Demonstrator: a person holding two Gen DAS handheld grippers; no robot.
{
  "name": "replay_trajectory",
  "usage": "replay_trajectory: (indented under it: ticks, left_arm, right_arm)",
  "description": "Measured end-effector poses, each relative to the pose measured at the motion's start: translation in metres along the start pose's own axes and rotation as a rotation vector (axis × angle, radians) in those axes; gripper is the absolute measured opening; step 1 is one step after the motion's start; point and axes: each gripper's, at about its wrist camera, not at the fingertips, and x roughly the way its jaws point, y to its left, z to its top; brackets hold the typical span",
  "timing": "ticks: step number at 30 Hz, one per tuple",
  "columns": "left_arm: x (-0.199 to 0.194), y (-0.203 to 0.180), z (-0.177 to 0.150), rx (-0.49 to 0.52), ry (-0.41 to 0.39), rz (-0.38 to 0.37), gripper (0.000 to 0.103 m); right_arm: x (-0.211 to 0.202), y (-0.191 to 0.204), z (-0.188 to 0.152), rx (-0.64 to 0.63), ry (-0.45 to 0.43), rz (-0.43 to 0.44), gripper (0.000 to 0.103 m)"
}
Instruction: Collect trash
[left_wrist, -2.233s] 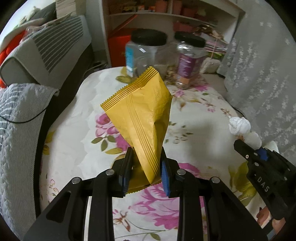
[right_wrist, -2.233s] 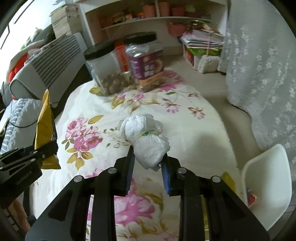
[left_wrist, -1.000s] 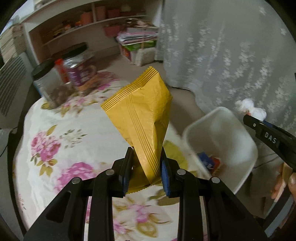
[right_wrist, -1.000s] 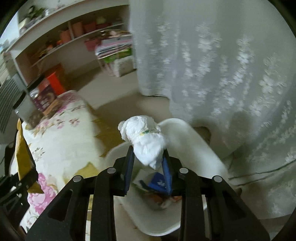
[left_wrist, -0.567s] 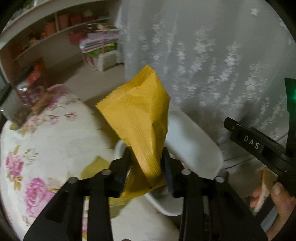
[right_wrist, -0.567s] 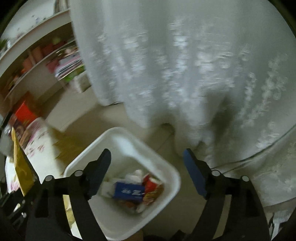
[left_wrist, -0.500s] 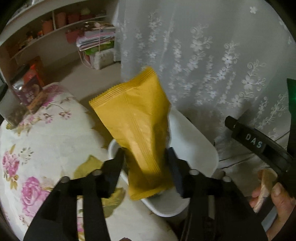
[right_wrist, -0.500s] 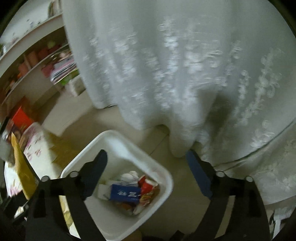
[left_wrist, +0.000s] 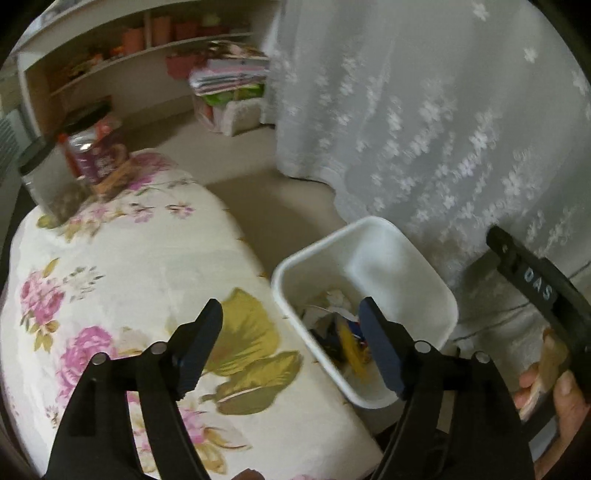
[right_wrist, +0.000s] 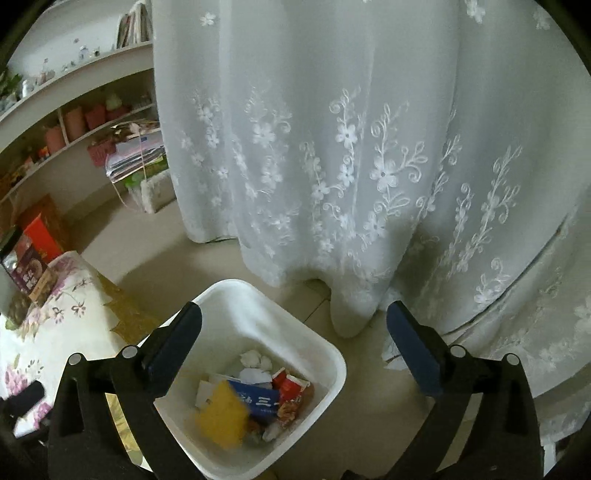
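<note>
Bin (right_wrist: 332, 354) mouth open from above, nothing over it. Table edge (left_wrist: 258, 273) touches bin's one side; lace curtain (right_wrist: 369, 184) hangs just beside the far side. Bare floor (right_wrist: 147, 251) beyond bin toward shelves (right_wrist: 74, 147).

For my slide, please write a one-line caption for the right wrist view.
Open right gripper above the white plastic bin, where a yellow snack packet lies among other trash.

Left gripper (left_wrist: 290, 332) jaws now spread, yellow bag (right_wrist: 221, 417) released, lying in bin (right_wrist: 325, 347). Right gripper (right_wrist: 291, 332) also wide, white wad (right_wrist: 255, 358) dropped in. Both swung from bench (left_wrist: 147, 251) over bin.
</note>
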Motion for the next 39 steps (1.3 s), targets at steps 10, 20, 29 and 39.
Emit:
replay_trajectory:
  ticks: [10,20,29,39]
  left_arm:
    - [-0.069,0.067,-0.038,-0.053,-0.207,0.250,0.094]
    - [-0.100,0.111,-0.072,-0.149,-0.259,0.365,0.096]
    - [-0.084,0.123,-0.080,-0.168,-0.204,0.390,0.096]
    - [-0.087,0.134,-0.078,-0.193,-0.216,0.418,0.096]
  right_arm:
    - [-0.047,0.062,-0.047,-0.138,-0.023,0.078,0.096]
    - [-0.092,0.109,-0.087,-0.215,-0.083,0.173,0.096]
    - [-0.074,0.121,-0.091,-0.207,-0.053,0.225,0.096]
    - [-0.063,0.131,-0.093,-0.189,-0.021,0.318,0.096]
